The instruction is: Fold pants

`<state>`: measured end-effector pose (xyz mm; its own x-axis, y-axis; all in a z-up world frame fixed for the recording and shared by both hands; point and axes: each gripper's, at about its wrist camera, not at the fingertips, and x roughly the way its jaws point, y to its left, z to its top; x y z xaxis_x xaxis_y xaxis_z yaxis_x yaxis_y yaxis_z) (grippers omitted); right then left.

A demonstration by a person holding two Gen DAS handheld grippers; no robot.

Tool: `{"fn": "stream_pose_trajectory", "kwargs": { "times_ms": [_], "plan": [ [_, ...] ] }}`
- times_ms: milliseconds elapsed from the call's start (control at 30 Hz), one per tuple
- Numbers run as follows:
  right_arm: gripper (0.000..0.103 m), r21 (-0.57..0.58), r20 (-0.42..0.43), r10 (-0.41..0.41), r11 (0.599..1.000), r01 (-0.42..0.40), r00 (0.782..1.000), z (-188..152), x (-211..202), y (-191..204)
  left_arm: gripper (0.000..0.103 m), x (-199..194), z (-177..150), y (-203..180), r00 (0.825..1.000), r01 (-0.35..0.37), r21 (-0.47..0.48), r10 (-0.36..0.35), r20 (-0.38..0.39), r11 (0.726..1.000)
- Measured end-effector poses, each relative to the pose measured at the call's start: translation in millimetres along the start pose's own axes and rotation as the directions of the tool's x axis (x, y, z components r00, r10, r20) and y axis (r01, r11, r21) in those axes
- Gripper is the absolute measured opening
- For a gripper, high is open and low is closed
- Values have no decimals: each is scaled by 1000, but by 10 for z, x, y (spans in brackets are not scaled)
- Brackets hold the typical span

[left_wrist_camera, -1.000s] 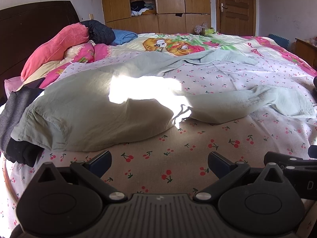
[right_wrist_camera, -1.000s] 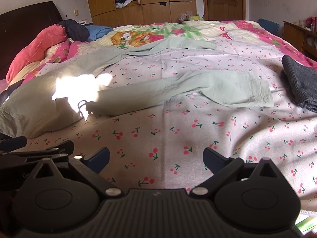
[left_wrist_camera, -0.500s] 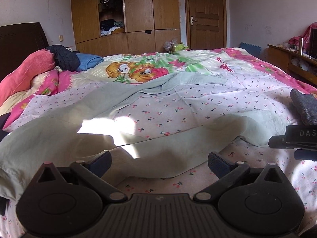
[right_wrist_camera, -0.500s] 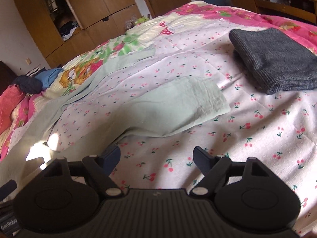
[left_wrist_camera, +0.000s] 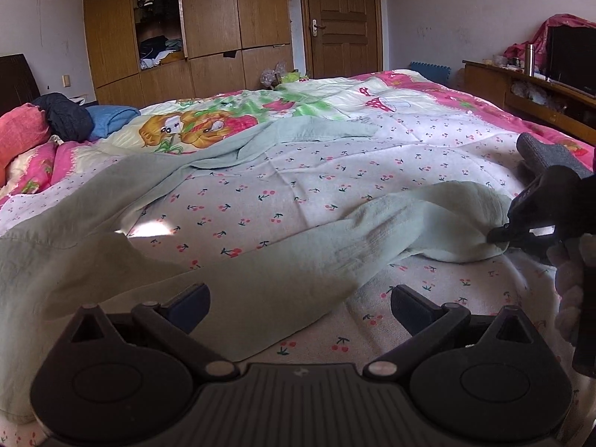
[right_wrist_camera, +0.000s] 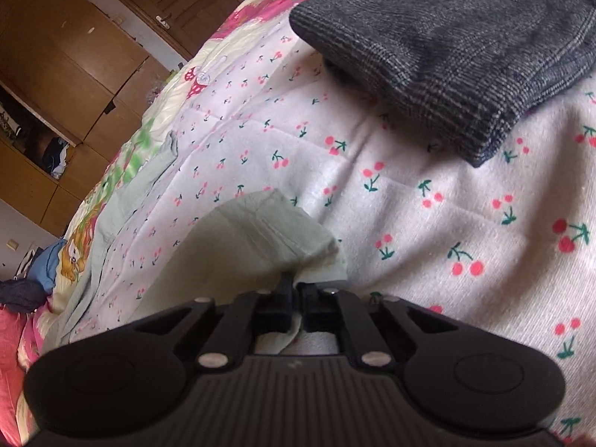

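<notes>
Pale green pants (left_wrist_camera: pixel 283 272) lie spread across the cherry-print bed sheet (left_wrist_camera: pixel 372 171), one leg running to the right, the other stretching toward the far side. My right gripper (right_wrist_camera: pixel 296 290) is shut on the cuff end of the near leg (right_wrist_camera: pixel 260 231); the cloth is pinched between its fingers. In the left wrist view that same right gripper (left_wrist_camera: pixel 499 236) shows at the right edge, clamped on the cuff, with a gloved hand behind it. My left gripper (left_wrist_camera: pixel 298 303) stands open just above the middle of the near leg, nothing between its fingers.
A folded dark grey garment (right_wrist_camera: pixel 465 44) lies on the bed just beyond the right gripper. Pillows and bundled clothes (left_wrist_camera: pixel 67 119) sit at the far left. A wooden wardrobe (left_wrist_camera: pixel 208 26), a door and a low cabinet (left_wrist_camera: pixel 529 89) line the walls.
The right gripper rolled, moved right to the leg's cuff and closed on it. The left gripper slid right along the pants and stays open.
</notes>
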<state>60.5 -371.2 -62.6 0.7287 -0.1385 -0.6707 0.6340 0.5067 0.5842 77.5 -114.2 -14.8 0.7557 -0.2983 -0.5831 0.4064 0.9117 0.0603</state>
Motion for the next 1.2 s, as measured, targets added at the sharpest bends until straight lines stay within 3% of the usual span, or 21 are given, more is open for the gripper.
{"fn": "stream_pose_trajectory", "kwargs": {
  "times_ms": [133, 333, 400, 467, 533, 600, 700, 767, 900, 1000, 1067, 1200],
  "plan": [
    [3, 101, -6, 112, 989, -111, 994, 190, -142, -90, 103, -25, 58, -46, 1000, -10, 27, 11, -8, 1000],
    [2, 7, 150, 220, 975, -224, 964, 658, -1078, -168, 103, -333, 217, -290, 998, 2, 106, -9, 63, 994],
    [3, -67, 169, 205, 978, -197, 964, 801, -1312, -210, 103, -405, 225, -403, 997, 15, 139, -24, 68, 990],
    [12, -150, 82, 157, 978, -144, 984, 846, -1333, -287, 103, -441, 188, -500, 999, 25, 165, -32, 38, 986],
    [24, -170, 9, 10, 985, -8, 1000, 755, -1220, -402, 103, -458, 130, -582, 1000, 26, 193, -25, -7, 981],
    [25, -236, 22, -104, 966, 106, 994, 587, -1202, -475, 103, -495, 78, -640, 998, 7, 233, 7, -59, 972],
    [25, -302, 71, -106, 945, 123, 992, 411, -1321, -492, 103, -620, 58, -618, 996, -28, 297, 50, -69, 954],
    [25, -335, 69, -64, 938, 84, 996, 330, -1406, -434, 103, -666, 90, -527, 996, -56, 313, 77, -53, 948],
    [26, -436, 25, 13, 900, -1, 1000, 157, -1312, -18, 103, -621, 127, -145, 991, -99, 248, 119, -66, 964],
    [26, -489, -63, -32, 872, -3, 997, -10, -1072, 299, 103, -379, 33, 203, 973, -84, 217, 127, -192, 972],
    [26, -552, -83, 1, 832, -47, 997, -158, -1039, 573, 103, -278, -42, 457, 966, -59, 209, 108, -233, 976],
    [27, -598, -147, 51, 791, -130, 988, -346, -828, 1273, 103, -313, 16, 1066, 982, -93, 170, 118, -145, 981]
  ]
}}
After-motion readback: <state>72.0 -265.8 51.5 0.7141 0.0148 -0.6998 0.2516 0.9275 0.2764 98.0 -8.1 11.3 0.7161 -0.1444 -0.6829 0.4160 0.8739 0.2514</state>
